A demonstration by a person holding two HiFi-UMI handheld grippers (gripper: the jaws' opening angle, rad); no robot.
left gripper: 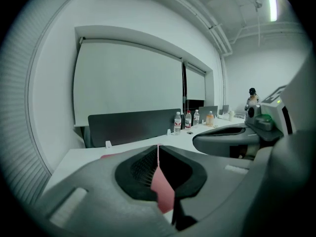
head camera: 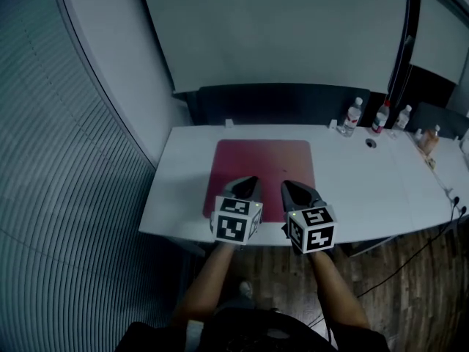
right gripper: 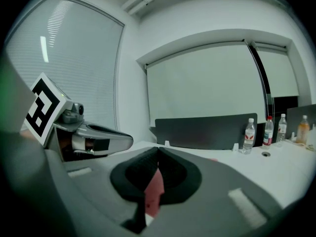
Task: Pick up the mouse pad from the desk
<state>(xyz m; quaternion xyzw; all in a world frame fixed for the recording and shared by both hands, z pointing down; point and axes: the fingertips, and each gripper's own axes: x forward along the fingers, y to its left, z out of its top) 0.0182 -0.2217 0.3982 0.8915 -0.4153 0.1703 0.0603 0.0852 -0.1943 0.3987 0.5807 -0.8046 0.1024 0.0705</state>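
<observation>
Jaws on both sides are closed, tips meeting with nothing caught between them. The left gripper and the right gripper sit side by side, close together but apart, each on an outstretched forearm and pointing away from the person and slightly down. Their tips are over the near edge of the dark red rectangular mouse pad, which lies flat on the white bench, left of the bench's middle. In each gripper view a sliver of the pad's red surface shows through the hollow behind the closed tips, lying below the jaws. Whether the tips touch the pad cannot be told. A dark partition panel stands along the far edge of the bench. To the right of the pad, near that far edge, stand three clear plastic water bottles with red labels, and further right a small bottle of orange liquid. Beneath the bench's near edge is a dark wooden floor crossed by a black cable.
</observation>
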